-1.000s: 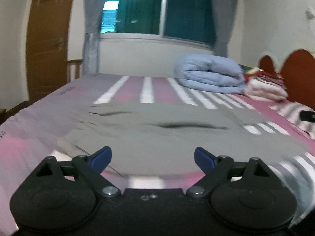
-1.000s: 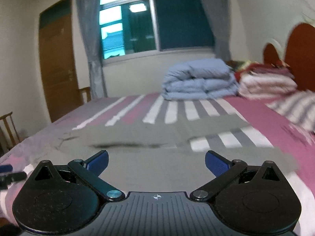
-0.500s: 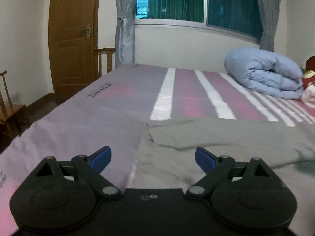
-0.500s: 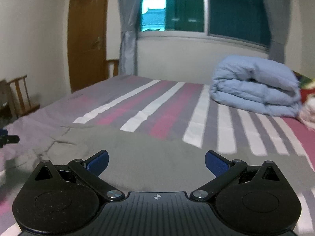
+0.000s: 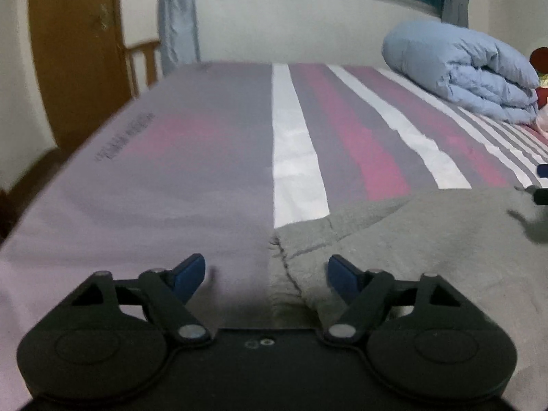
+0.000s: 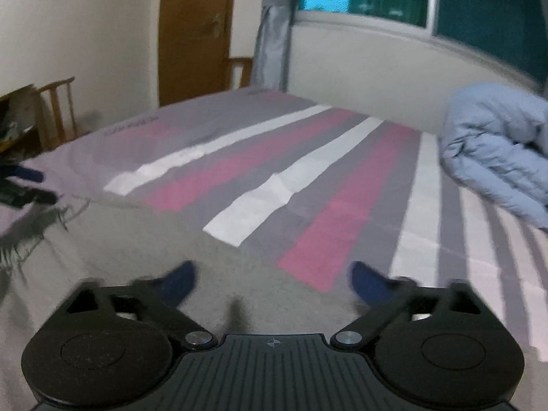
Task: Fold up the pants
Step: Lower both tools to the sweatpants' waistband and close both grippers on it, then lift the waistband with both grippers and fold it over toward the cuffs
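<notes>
pants (image 5: 428, 239) are laid flat on the bed (image 5: 212, 157), grey, soft, fleecy, with a seamed corner between the wide-open, empty fingers of the left gripper (image 5: 266, 272). right gripper (image 6: 272, 279) is also spread wide, empty, low over the cloth; its view is blurred, so contact cannot be told. risk: the striped sheet could be pinched along with the thin edge.

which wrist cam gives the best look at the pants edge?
Left wrist: the grey pants edge and seam lie sharp between the open left gripper fingers. Right wrist shows the pants blurred, with a frayed end at left.
</notes>
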Tool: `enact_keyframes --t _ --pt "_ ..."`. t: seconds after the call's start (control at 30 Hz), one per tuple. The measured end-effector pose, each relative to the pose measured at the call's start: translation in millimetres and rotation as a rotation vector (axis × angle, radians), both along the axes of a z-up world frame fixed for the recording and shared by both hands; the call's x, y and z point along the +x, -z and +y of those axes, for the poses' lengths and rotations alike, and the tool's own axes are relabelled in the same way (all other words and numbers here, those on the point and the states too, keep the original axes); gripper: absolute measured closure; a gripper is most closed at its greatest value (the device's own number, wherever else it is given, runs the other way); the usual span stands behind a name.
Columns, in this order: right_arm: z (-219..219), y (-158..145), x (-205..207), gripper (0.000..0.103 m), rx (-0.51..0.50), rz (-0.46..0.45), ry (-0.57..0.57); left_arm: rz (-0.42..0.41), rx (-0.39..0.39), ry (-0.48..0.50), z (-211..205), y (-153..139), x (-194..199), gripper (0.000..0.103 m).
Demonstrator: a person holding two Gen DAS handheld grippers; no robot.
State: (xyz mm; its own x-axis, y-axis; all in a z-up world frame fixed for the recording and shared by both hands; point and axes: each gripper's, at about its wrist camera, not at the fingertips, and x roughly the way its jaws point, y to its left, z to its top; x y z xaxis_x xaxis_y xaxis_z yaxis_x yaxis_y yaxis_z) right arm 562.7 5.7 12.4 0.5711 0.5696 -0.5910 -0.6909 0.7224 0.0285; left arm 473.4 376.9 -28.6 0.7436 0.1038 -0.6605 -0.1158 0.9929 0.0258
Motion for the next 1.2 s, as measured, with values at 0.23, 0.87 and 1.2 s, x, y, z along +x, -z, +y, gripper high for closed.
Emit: enact_keyframes --t 0.23,0.87,1.2 --pt "22 17 28 0.024 -0.06 0.024 -0.114 0.072 -0.053 0.082 13 19 39 0.035" --pt "39 15 42 0.099 -0.204 0.074 -0.24 -0.072 -0.121 0.253 11 16 38 0.087" --pt "-6 -77 -80 0.1 -0.112 -0.161 -0.254 -0.28 -0.068 0.392 2 -65 -62 0.09"
